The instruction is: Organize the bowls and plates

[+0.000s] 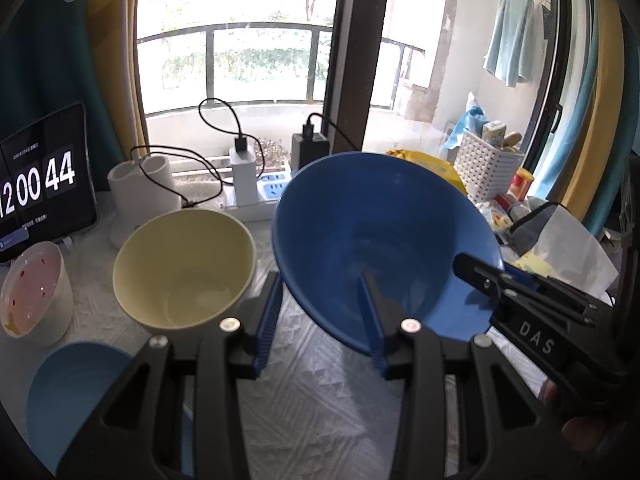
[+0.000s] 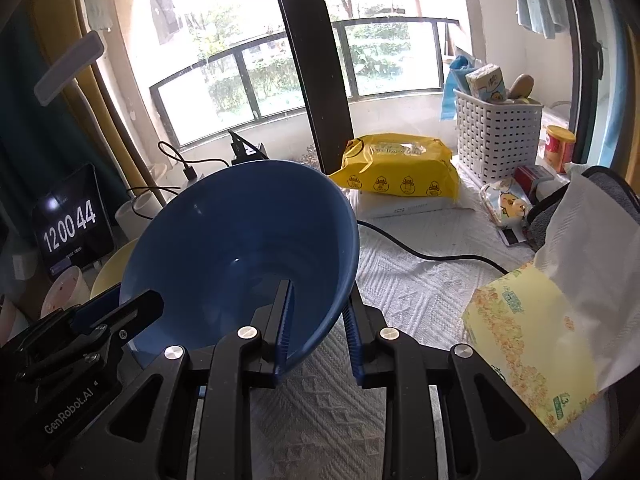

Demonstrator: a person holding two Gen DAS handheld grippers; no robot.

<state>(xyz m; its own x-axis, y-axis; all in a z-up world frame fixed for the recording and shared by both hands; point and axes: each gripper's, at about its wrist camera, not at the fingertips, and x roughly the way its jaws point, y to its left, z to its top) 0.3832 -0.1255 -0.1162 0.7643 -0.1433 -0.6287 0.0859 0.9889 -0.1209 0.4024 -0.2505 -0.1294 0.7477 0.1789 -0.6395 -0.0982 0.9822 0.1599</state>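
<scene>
A large blue bowl [image 1: 372,236] is held tilted above the table by both grippers. My left gripper [image 1: 320,316] straddles its left rim, one finger inside and one outside. My right gripper [image 2: 318,320] is shut on the bowl's [image 2: 244,248] right rim the same way; it also shows at the right in the left wrist view [image 1: 520,296]. A cream yellow bowl [image 1: 184,268] stands on the table left of the blue bowl. A smaller light blue bowl [image 1: 76,396] sits at the near left. A pinkish white bowl [image 1: 36,292] lies tilted at the far left.
A tablet clock [image 1: 40,192] stands at the left. A white holder [image 1: 140,196], chargers and a power strip [image 1: 272,188] line the window sill. A yellow wipes pack [image 2: 400,168], white basket [image 2: 496,136], tissue pack [image 2: 520,328] and black cable [image 2: 432,254] lie on the right.
</scene>
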